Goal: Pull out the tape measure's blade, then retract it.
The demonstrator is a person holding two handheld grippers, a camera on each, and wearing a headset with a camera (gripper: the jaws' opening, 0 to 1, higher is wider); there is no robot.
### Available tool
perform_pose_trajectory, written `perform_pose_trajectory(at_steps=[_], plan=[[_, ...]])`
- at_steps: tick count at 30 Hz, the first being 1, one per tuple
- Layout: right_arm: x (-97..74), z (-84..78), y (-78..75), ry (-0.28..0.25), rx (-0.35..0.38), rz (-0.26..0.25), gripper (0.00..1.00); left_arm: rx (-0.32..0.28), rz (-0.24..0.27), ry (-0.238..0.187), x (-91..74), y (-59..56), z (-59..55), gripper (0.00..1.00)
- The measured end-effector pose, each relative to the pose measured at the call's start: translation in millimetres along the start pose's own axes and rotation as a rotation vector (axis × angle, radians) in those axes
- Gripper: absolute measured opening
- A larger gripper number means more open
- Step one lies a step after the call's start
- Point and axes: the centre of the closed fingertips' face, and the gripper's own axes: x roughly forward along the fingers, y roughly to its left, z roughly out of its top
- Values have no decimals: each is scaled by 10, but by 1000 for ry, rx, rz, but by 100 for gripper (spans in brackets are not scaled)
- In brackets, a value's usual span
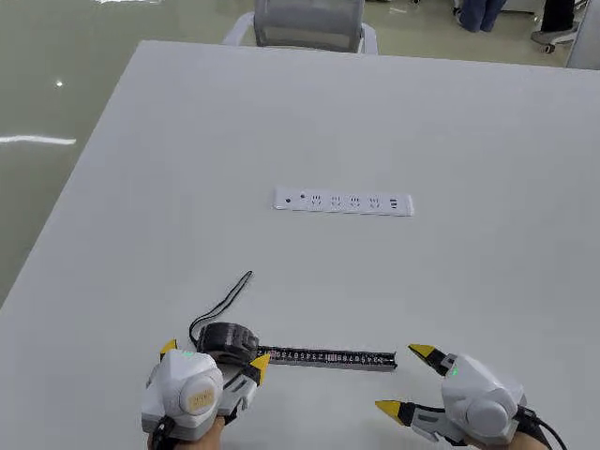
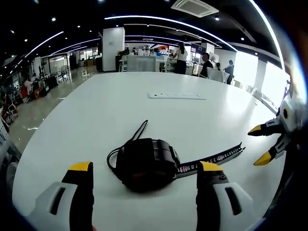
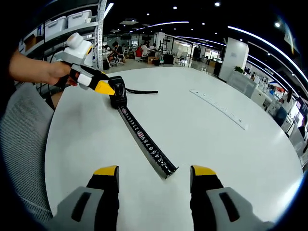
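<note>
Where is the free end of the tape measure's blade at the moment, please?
In the head view the blade's end lies on the white table, right of the black case and just short of the open right gripper.

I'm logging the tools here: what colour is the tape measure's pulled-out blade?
The blade is black with white numerals, clearest in the right gripper view.

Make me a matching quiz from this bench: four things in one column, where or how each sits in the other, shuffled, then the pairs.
1 tape measure case
2 blade
3 power strip
4 right claw

A open, near the blade's tip, apart
B between the open jaws of the left claw
C pulled out, flat on the table
D farther up the table

Pairs: 1-B, 2-C, 3-D, 4-A
</note>
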Motion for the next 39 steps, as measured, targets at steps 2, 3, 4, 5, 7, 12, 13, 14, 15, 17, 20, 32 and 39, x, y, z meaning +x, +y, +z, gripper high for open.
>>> perform_pose_trajectory(at_steps=[2,3,4,5,7,12,13,14,15,17,20,32,39], plan=[[5,9,-7,2,-17,24,58,-2,-1,4,12,-3,-10,88],[12,2,-11,4,-26,34,57,-1,0,5,14,-2,-14,88],[23,-15,-10,13,-35,54,57,-2,-1,5,19,-4,-14,88],[40,-28,-21,15,-42,62,57,-6,-2,6,23,-6,-17,89],[50,-31,-33,18,-55,88,56,-6,-4,12,32,-11,-30,88],[82,-43,-85,24,-84,143,52,-8,4,12,53,0,-44,87],[89,-53,-92,28,-88,152,50,-8,4,13,54,0,-45,87],[97,-70,-97,38,-111,169,48,-11,7,12,60,5,-44,86],[100,-56,-103,38,-127,174,46,-13,8,12,62,6,-45,86],[121,-66,-117,41,-130,195,44,-15,11,13,70,10,-48,85],[147,-92,-142,51,-166,220,42,-17,12,16,80,17,-60,84],[214,-166,-137,76,-251,326,32,-28,25,15,108,42,-52,82],[250,-196,-175,82,-255,377,27,-23,18,22,114,10,-67,81]])
